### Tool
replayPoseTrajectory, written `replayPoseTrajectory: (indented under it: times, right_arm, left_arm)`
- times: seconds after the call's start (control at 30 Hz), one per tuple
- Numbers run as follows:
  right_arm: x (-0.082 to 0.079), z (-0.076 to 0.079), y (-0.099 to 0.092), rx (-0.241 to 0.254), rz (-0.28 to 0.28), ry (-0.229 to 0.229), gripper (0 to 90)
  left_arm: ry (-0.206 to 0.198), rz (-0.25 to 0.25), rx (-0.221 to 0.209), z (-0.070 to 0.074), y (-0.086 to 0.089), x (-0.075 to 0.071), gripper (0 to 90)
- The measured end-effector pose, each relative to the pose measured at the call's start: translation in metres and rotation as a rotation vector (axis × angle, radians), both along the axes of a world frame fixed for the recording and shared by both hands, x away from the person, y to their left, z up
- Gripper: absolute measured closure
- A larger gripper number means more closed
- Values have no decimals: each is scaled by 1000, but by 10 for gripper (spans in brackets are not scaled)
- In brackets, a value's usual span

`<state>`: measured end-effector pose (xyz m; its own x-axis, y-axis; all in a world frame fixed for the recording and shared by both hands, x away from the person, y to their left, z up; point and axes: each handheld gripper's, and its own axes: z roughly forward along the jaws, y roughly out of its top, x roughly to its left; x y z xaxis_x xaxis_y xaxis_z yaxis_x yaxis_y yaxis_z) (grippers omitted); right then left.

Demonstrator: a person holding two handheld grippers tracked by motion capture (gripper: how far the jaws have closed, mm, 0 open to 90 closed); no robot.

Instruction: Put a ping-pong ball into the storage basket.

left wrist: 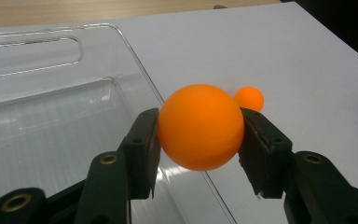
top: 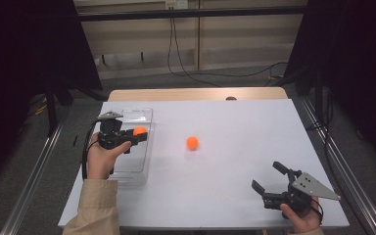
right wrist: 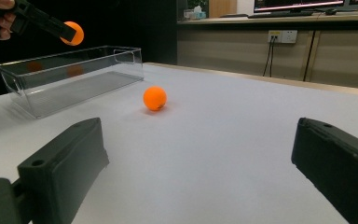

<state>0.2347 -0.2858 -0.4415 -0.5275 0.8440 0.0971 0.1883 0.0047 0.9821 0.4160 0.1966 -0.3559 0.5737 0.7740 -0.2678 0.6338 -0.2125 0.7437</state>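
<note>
Left of frame, my left gripper clamps an orange plastic ball over the clear plastic bin; I'd release next; right gripper idles wide open.

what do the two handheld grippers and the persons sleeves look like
Both are black two-jaw tools with blocky, flat-faced jaws. The right gripper carries a grey three-cornered plate with small holes; the left gripper has a smaller grey plate and a black cable trailing down. The left sleeve is beige.

Orange ball above clear bin's edge
</note>
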Motion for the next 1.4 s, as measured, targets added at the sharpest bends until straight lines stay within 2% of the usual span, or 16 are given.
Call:
replayPoseTrajectory:
  times: [0.6, 1.07, 1.23, 1.4]
  right_arm:
    - [0, 0, 0, 0, 0, 0, 21]
    - [0, 0, 0, -2, 3, -2, 21]
    - [0, 0, 0, 0, 2, 0, 21]
    - [0, 0, 0, 0, 1, -1, 21]
  left_arm:
    - [3, 13, 17, -4, 5, 3, 508]
    - [-2, 41, 35, -6, 10, 4, 508]
    - [2, 42, 19, -7, 13, 4, 508]
    - [-3, 47, 30, -8, 14, 4, 507]
